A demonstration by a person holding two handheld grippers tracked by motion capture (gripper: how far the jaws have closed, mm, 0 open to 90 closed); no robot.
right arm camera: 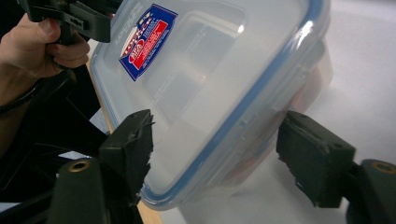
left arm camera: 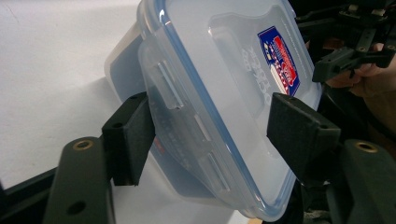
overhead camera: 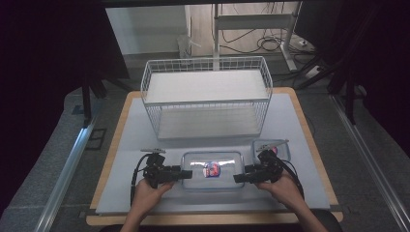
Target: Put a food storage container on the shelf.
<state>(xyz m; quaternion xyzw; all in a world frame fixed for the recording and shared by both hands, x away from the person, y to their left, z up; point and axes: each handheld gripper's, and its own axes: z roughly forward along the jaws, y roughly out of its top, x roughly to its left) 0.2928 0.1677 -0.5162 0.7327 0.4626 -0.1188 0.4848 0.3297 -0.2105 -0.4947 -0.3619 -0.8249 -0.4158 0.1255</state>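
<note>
A clear plastic container (overhead camera: pixel 211 169) with a blue-sealed lid and a red-and-blue label lies on the grey mat near the front edge. My left gripper (overhead camera: pixel 186 174) comes in level from its left end and my right gripper (overhead camera: pixel 239 178) from its right end. In the left gripper view the container (left arm camera: pixel 219 70) sits tilted between the jaws of the left gripper (left arm camera: pixel 210 135), one pad at the side latch and one on the lid. In the right gripper view the right gripper (right arm camera: pixel 215 144) clamps the opposite end of the container (right arm camera: pixel 210 70) in the same way.
A white wire basket (overhead camera: pixel 208 96) stands behind the container at the middle of the mat. A smaller clear container (overhead camera: pixel 271 146) sits just behind my right gripper. The wooden table edge (overhead camera: pixel 212 220) runs along the front, with dark floor and rails to both sides.
</note>
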